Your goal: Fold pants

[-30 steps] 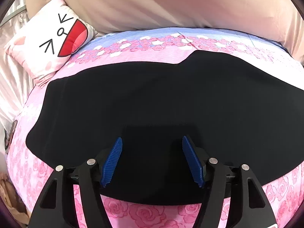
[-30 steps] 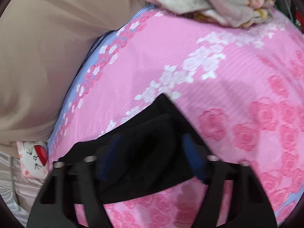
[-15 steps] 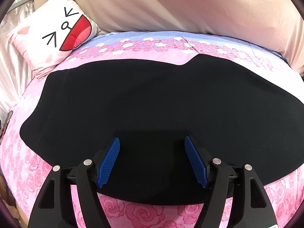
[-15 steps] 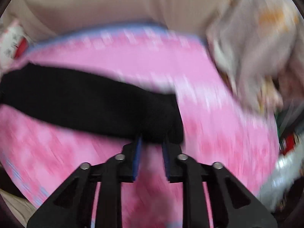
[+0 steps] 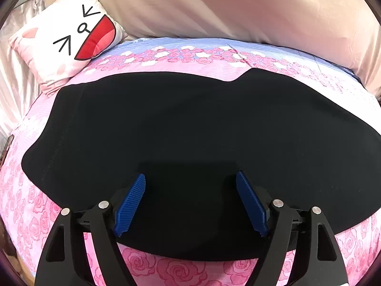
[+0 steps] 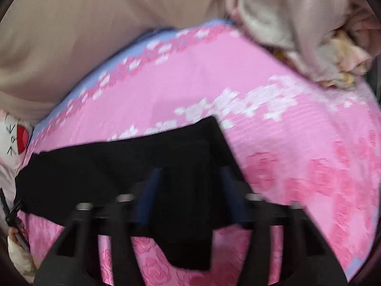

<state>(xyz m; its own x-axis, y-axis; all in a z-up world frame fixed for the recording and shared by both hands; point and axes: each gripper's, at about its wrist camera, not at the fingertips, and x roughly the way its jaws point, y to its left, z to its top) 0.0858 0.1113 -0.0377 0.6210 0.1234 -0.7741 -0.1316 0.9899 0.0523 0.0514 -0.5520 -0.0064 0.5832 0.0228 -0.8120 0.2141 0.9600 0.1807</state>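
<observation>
Black pants [image 5: 185,128] lie spread flat across a pink rose-print bedspread [image 5: 166,271]. My left gripper [image 5: 190,178] is open and hovers over the near edge of the pants, touching nothing. In the right wrist view, blurred by motion, the end of the pants [image 6: 147,162] lies on the bedspread [image 6: 297,147]. My right gripper [image 6: 190,176] is open over that end, with black cloth between and under its fingers. A flap of cloth reaches down past the fingers.
A white cartoon-face pillow [image 5: 69,35] lies at the far left of the bed. A beige quilt [image 5: 238,7] runs along the far side. A heap of pale clothes [image 6: 309,31] sits at the far right corner in the right wrist view.
My right gripper was nearly shut at the pants' end half a second ago; now it is open and has swung back over the cloth. My left gripper has shifted slightly over the pants.
</observation>
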